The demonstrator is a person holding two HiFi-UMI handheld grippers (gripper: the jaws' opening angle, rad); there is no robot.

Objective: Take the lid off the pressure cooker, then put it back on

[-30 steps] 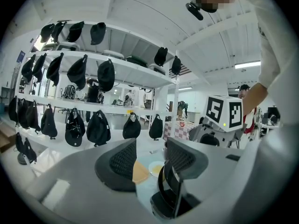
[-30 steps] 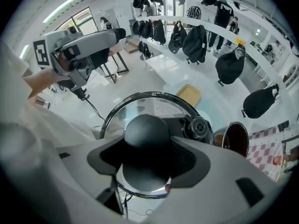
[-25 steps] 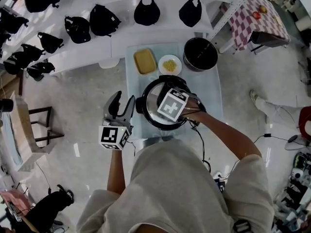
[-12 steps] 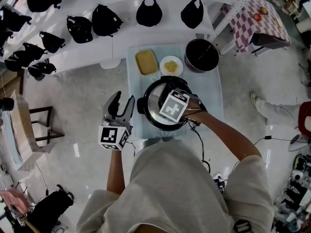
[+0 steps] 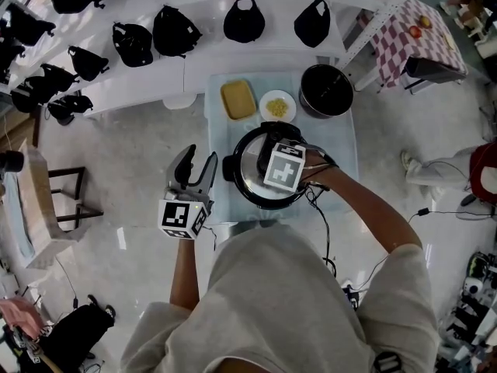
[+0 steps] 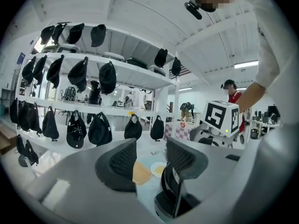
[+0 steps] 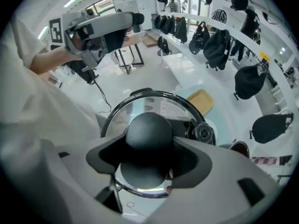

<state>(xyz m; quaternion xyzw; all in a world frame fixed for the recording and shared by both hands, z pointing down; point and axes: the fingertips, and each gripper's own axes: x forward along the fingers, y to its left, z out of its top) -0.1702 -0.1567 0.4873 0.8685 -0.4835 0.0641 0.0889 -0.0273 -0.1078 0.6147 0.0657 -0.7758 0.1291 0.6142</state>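
The black pressure cooker [image 5: 233, 168] stands on the pale blue table [image 5: 342, 158] with its glass lid [image 7: 140, 107] on. My right gripper [image 5: 281, 169] points down over the lid. Its jaws straddle the round black lid knob [image 7: 149, 130], and both pads lie against the knob's sides. The jaws have just been opening a little with the knob still between them. A black valve [image 7: 204, 133] sits on the lid's rim. My left gripper [image 5: 198, 162] hovers level beside the table's left edge. It is open with nothing between its fingers [image 6: 119, 164].
Behind the cooker are a tan rectangular dish [image 5: 238, 99], a white plate of yellow food [image 5: 278, 106] and a black pot [image 5: 326, 90]. White shelves hung with black bags [image 5: 171, 29] lie beyond. A cable [image 5: 318, 208] trails off the table's front.
The right gripper's marker cube has rolled a little above the lid while staying over the knob. The left gripper has kept its place.
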